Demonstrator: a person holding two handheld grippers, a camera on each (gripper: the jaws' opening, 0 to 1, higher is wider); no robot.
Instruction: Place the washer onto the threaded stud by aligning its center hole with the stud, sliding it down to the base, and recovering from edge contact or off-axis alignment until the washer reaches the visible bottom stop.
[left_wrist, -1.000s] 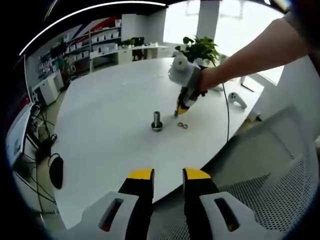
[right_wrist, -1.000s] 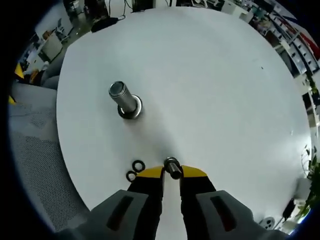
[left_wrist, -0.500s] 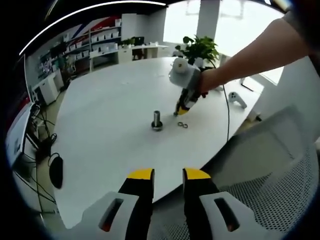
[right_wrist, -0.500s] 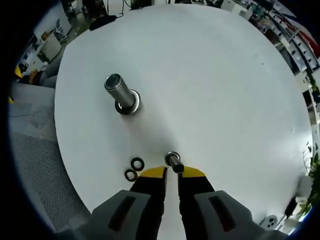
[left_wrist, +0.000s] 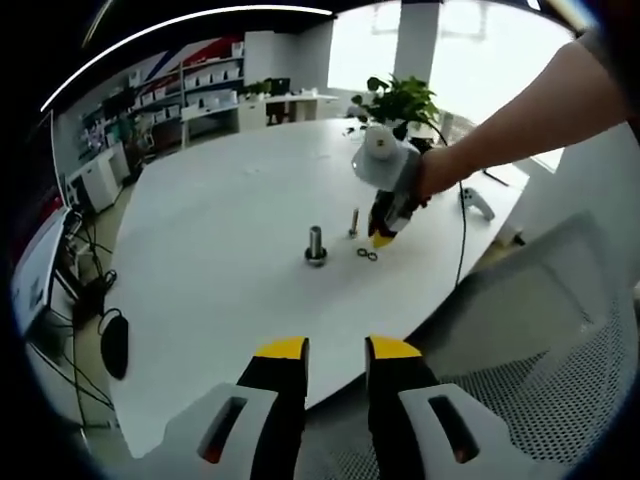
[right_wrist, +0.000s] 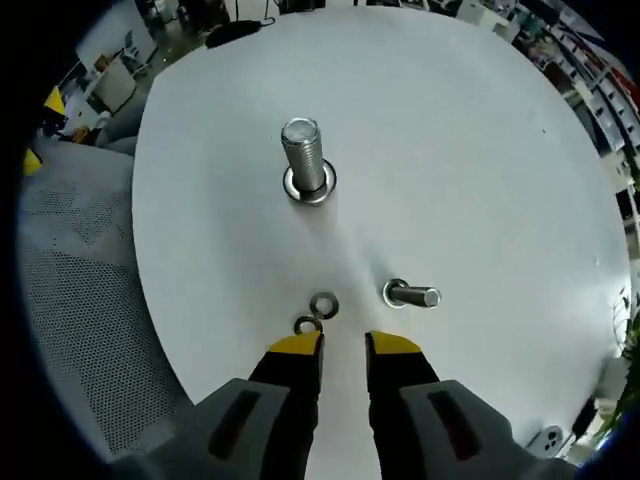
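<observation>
In the right gripper view, the right gripper (right_wrist: 343, 345) rises from the bottom centre with its yellow-tipped jaws spread a little and nothing held between them; two small washers (right_wrist: 315, 314) lie touching each other on the white table (right_wrist: 480, 150) just above the left jaw tip — one pale ring and one darker ring beside it. A large threaded stud (right_wrist: 304, 160) is seen standing upright on its round base in the upper middle of the frame; a smaller bolt (right_wrist: 410, 295) stands apart from it, right of centre, near the right jaw tip but not touched by it.

In the left gripper view, the left gripper (left_wrist: 335, 350) sits at the bottom centre, jaws parted with a clear gap and empty, held off the table's near edge (left_wrist: 200, 330); a white mesh chair (left_wrist: 560, 340) is seen at the lower right. Across the table the right gripper (left_wrist: 382, 238) is held by a hand (left_wrist: 440, 172) above the washers (left_wrist: 366, 254); the stud (left_wrist: 316, 246) and the small bolt (left_wrist: 353, 222) stand just left of it; a potted plant (left_wrist: 402, 100) is seen behind.
</observation>
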